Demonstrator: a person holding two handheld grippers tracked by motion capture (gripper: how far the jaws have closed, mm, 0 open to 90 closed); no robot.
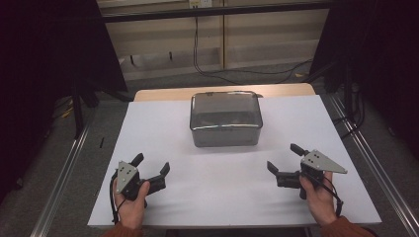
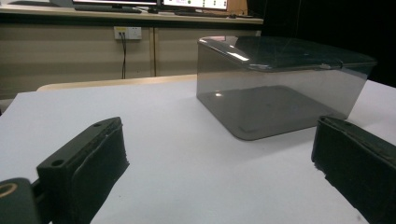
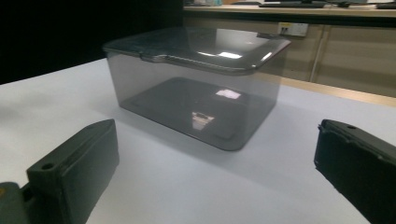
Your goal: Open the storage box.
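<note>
My left gripper (image 1: 151, 167) and right gripper (image 1: 283, 158), jaws apart and empty, flank bare white tabletop (image 1: 222, 192); the lidded smoky box (image 1: 226, 118) stands ahead between them, its empty interior visible from gripper views.

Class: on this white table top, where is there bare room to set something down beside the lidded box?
Bare white table top flanks the smoky translucent lidded plastic box on both sides. The strip between box and open left gripper and open right gripper is free. Behind the box it's cramped.

There is one smoky transparent box (image 1: 226, 118) with one lid near the far edge of the tabletop (image 1: 163, 128). Two grippers, left gripper (image 1: 150, 167) and right gripper (image 1: 283, 158), are near the near edge.
</note>
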